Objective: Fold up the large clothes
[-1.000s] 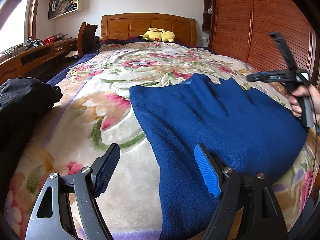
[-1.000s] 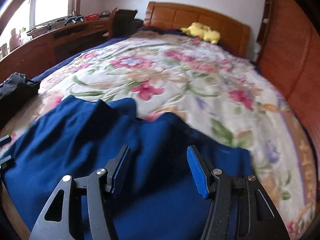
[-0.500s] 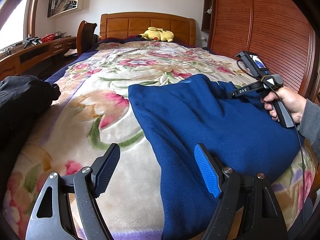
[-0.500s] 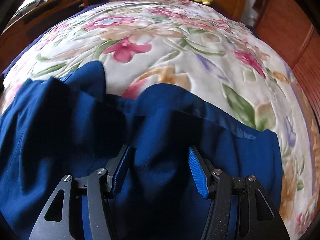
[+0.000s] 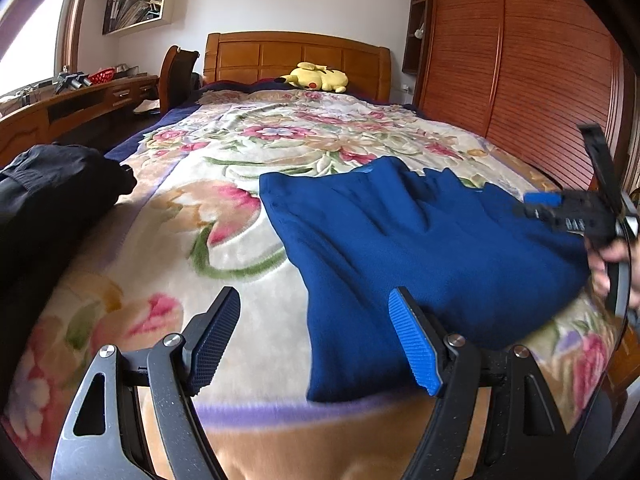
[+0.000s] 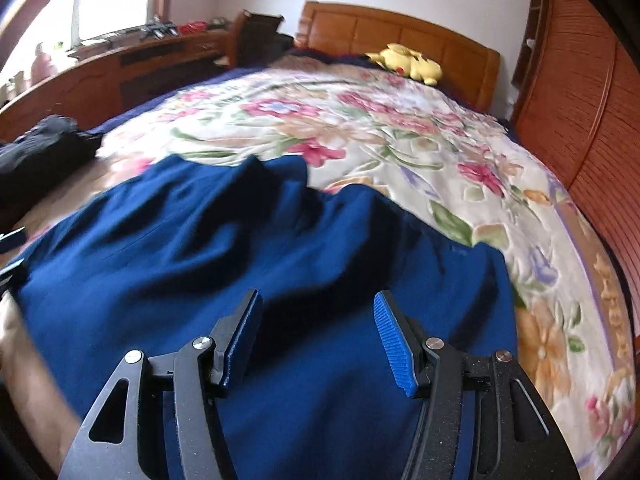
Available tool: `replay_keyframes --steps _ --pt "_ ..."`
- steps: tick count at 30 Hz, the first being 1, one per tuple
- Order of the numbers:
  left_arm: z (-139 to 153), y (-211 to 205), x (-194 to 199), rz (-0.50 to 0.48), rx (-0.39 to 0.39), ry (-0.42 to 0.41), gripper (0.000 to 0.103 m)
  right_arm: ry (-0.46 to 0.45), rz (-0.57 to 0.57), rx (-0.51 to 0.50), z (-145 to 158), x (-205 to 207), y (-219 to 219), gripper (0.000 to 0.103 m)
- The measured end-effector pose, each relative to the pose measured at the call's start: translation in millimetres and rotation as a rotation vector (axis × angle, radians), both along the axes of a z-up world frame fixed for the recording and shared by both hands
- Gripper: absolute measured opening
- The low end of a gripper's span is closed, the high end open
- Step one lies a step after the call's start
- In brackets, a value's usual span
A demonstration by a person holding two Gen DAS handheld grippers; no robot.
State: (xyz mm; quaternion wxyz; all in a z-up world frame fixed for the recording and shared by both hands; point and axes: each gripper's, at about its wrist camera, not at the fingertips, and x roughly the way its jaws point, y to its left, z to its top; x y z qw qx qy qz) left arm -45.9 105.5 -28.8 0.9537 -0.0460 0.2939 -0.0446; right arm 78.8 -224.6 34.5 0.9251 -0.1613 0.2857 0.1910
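A large dark blue garment (image 5: 420, 248) lies folded and a little rumpled on the near part of the floral bedspread (image 5: 248, 168); its near edge hangs over the foot of the bed. It fills the lower half of the right wrist view (image 6: 248, 264). My left gripper (image 5: 316, 340) is open and empty, above the garment's left edge near the bed's foot. My right gripper (image 6: 316, 336) is open and empty, just above the garment's near right part. The right gripper also shows in the left wrist view (image 5: 576, 212), held over the garment's right side.
A black garment (image 5: 52, 188) lies heaped at the bed's left edge. A yellow plush toy (image 5: 316, 77) sits by the wooden headboard (image 5: 296, 56). A wooden desk (image 5: 76, 108) runs along the left. A slatted wooden wardrobe (image 5: 520, 64) stands on the right.
The right gripper dipped toward the garment's far edge half a second ago, then pulled back and levelled. The left gripper stayed almost still. Both stayed open.
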Motion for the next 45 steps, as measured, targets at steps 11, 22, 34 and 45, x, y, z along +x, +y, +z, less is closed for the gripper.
replay_keyframes --steps 11,22,34,45 --pt "7.7 -5.4 -24.5 -0.006 0.039 -0.015 0.078 -0.010 0.024 0.046 -21.3 -46.9 -11.6 0.060" --pt "0.1 -5.7 -25.2 0.018 0.030 0.027 0.078 0.003 0.071 0.073 -34.7 -68.0 -1.1 0.060" --pt "7.2 -3.6 -26.8 0.037 0.061 0.042 0.077 -0.033 0.064 0.057 -46.9 -78.6 -1.6 0.060" --pt "2.8 -4.1 -15.2 0.019 0.012 0.084 0.062 -0.028 0.069 0.085 -45.4 -87.6 -14.7 0.060"
